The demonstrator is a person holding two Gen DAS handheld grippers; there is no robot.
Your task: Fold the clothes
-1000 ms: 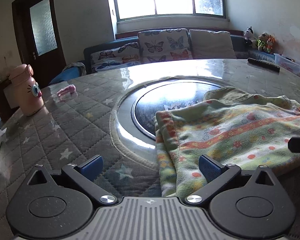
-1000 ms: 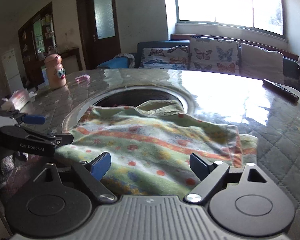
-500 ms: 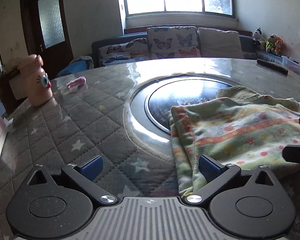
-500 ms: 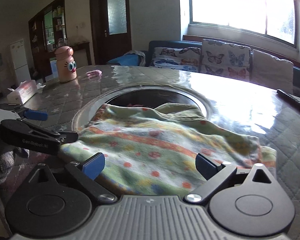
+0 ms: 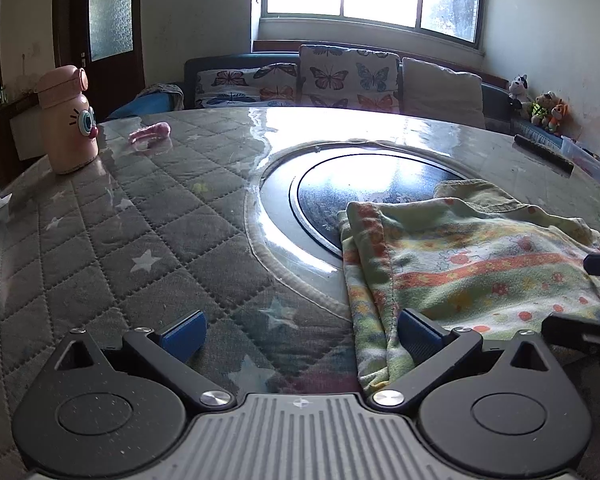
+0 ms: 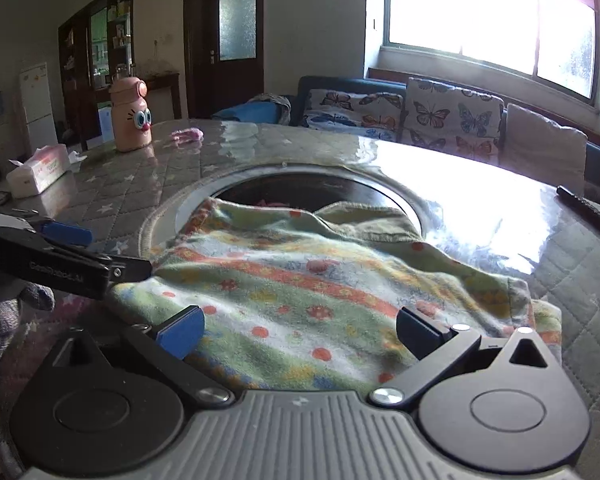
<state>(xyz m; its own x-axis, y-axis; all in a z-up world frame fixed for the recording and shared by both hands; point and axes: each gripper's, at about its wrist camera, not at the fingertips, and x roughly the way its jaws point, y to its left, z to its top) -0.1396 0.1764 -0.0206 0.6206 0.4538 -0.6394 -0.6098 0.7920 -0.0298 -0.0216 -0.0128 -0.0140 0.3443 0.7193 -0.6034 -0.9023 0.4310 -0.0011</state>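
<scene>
Tongs first: my right gripper [image 6: 300, 330] hangs just over the near edge of the garment [image 6: 308, 280], its jaws opening to their widest; striped cloth lies below the gap between the blue pads, but neither pad presses on it, so nothing is held. My left gripper [image 5: 300, 330] is spread wide as well, empty, with its right-hand pad just at the garment's left edge and its left-hand pad over bare quilted table cover [image 5: 100, 220].

Ahead of both tongs the garment, a flowered and striped piece in green, orange and white, lies in a loosely folded heap; its far part drapes over the dark round inset [image 5: 360, 184] in the middle of the table, and a plain greenish layer pokes out behind.

I judge the step in hand to be choosing new grip points for another fold. To do it well I should lower each pair of pads onto a single clear edge or corner, right tongs near the right end, left tongs at the left edge, pinch all layers together and lift evenly, so the bunched far side does not drag. Off to the left, well apart, stand a pink bottle [image 5: 70, 120] and a tissue pack [image 6: 40, 170].
</scene>
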